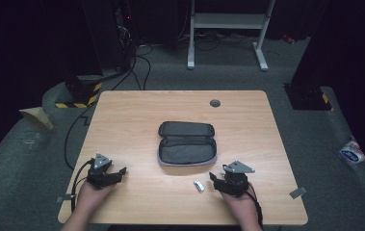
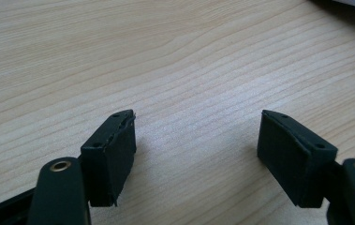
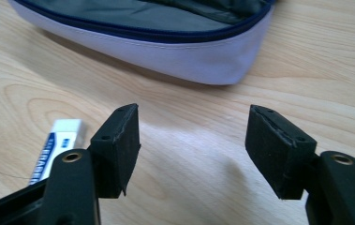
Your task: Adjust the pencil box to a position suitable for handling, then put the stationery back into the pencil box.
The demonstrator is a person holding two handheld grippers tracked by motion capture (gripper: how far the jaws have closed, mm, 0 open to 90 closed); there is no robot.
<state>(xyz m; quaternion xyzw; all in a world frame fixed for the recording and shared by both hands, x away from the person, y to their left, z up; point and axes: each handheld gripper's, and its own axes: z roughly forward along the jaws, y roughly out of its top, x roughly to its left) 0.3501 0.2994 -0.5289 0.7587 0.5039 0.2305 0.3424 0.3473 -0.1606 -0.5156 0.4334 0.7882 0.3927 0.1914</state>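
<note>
An open pencil case [image 1: 187,143], grey inside with a pale outer shell, lies unzipped in the middle of the wooden table [image 1: 136,110]. Its near edge [image 3: 166,42] fills the top of the right gripper view. A small white eraser [image 1: 199,186] with blue print lies in front of the case, just left of my right gripper [image 1: 214,177]; it also lies beside the left jaw as the eraser [image 3: 55,145]. The right gripper [image 3: 191,140] is open over bare wood. My left gripper [image 1: 121,171] rests near the front left, and the left gripper [image 2: 196,140] stands open with nothing between its fingers.
A round grey cable port [image 1: 215,103] sits near the table's far edge. Beyond the table stand a white metal frame [image 1: 228,29] and cables on a grey carpet. A packet [image 1: 352,150] lies on the floor at the right.
</note>
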